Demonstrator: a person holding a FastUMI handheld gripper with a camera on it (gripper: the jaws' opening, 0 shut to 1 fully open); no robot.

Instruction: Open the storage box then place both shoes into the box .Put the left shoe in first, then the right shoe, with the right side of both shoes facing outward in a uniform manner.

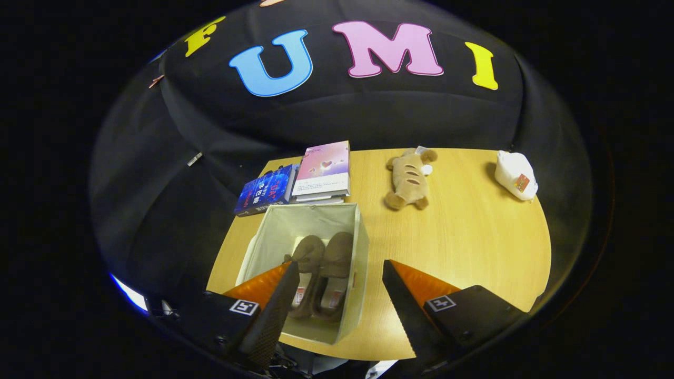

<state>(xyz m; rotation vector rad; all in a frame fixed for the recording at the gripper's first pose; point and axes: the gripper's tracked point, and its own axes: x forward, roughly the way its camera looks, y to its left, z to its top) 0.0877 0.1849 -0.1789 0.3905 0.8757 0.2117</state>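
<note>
The white fabric storage box (359, 247) stands open on the wooden table, just ahead of my fingers. Two brown shoes lie side by side inside it, toes pointing away from me: the left one (308, 258) and the right one (337, 258). My gripper (341, 268) hovers open above the box's near end with nothing between its fingers. One finger (274, 305) overlaps the heel of the left-hand shoe; the other (408, 305) hangs over the bare table beside the box's right wall.
A stack of books (322, 171) and a blue book (265, 190) lie just beyond the box. A brown plush toy (409, 179) rests further right, and a white plush item (516, 175) sits near the table's far right edge (545, 237).
</note>
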